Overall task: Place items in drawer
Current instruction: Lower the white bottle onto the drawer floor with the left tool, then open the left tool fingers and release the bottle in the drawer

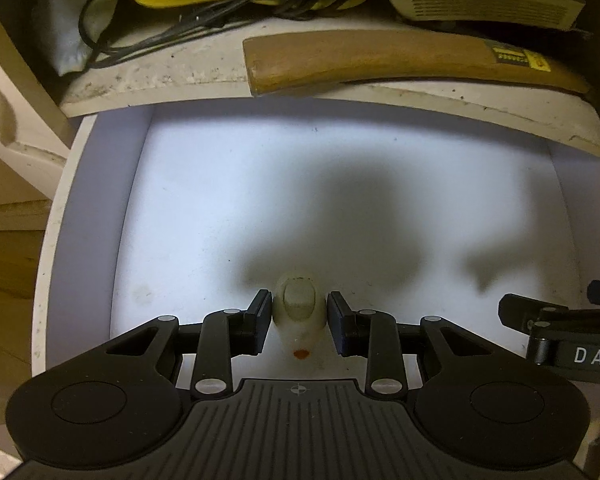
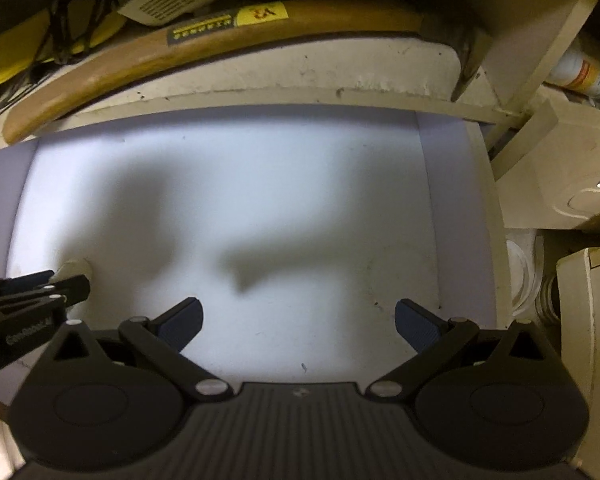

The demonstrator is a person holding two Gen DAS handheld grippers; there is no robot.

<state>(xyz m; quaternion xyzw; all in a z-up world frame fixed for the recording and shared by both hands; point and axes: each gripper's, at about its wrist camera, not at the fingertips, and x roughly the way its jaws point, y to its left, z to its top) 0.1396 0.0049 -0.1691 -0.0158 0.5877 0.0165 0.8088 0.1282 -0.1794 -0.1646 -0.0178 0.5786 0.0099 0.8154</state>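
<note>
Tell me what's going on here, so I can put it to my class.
A person holds a gripper in each hand over an open white drawer. The left gripper is shut on a small cream bottle, held above the drawer's bare floor. The right gripper hangs open and empty beside it. A wooden handle lies on the shelf above.

"DAS" (cut off by the frame edge) stands on the right gripper's body (image 1: 580, 354).
</note>
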